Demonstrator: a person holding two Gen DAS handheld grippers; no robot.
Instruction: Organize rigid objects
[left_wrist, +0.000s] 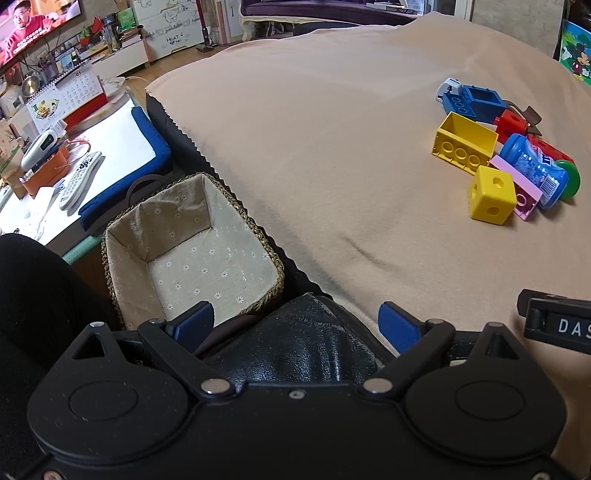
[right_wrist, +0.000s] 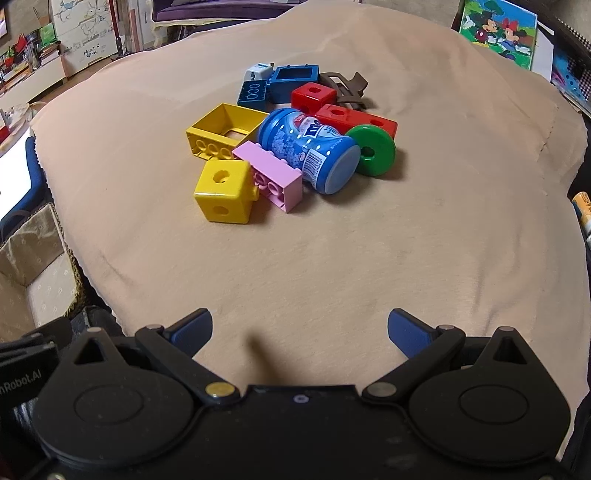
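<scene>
Television (left_wrist: 26, 26), desk calendar (left_wrist: 64, 98), white remote (left_wrist: 79, 181) — Mickey Mouse picture (right_wrist: 498, 31)

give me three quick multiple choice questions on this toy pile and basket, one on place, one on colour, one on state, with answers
1. Where does the pink brick lie?
A. in the basket
B. between the yellow cube and the blue bottle
C. on the green ring

2. What colour is the ring?
A. green
B. red
C. yellow

3. How is the blue bottle standing?
A. upright
B. on its side
C. held in a gripper

Answers: B, it touches the yellow cube and the bottle; A, plainly green; B, its flat end faces the camera, both grippers open.
</scene>
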